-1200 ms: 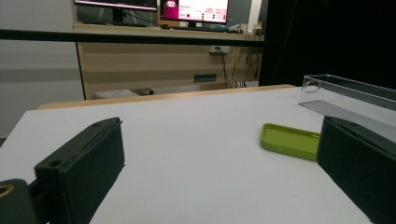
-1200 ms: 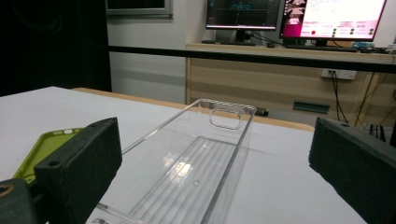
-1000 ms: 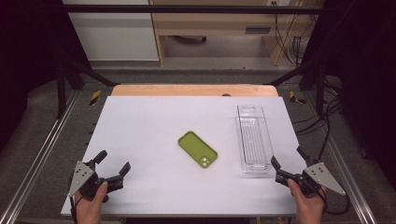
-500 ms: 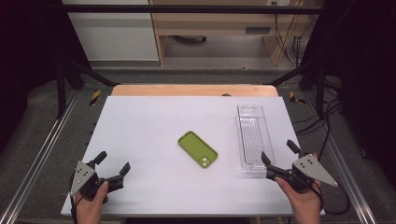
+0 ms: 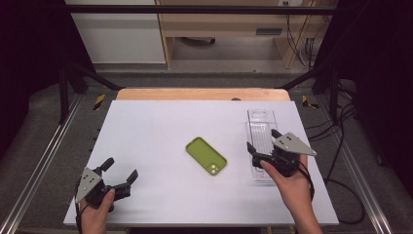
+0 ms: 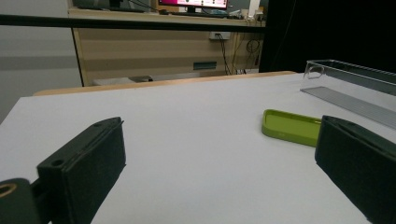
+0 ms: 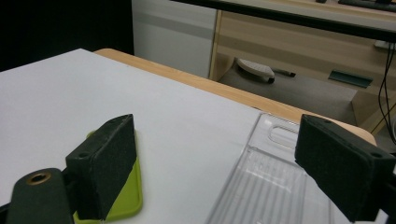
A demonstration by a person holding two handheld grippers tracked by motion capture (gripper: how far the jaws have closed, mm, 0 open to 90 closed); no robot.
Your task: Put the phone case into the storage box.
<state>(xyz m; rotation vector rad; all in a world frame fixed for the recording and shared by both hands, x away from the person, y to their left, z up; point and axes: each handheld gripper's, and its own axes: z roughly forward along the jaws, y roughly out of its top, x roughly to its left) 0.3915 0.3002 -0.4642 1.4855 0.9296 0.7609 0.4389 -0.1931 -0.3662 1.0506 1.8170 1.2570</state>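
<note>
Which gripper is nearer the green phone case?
Right. The right gripper hovers over the clear tray, just beside the case; the left gripper sits near the table's front left corner, farther off.

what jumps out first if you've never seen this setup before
The bright green phone case lies flat at the middle of the white table, the one patch of strong colour. To its right a clear plastic tray runs lengthwise near the table's edge, with the right gripper over its near end, jaws wide and nothing between them. The left gripper sits at the near left corner, also open and empty.
</note>
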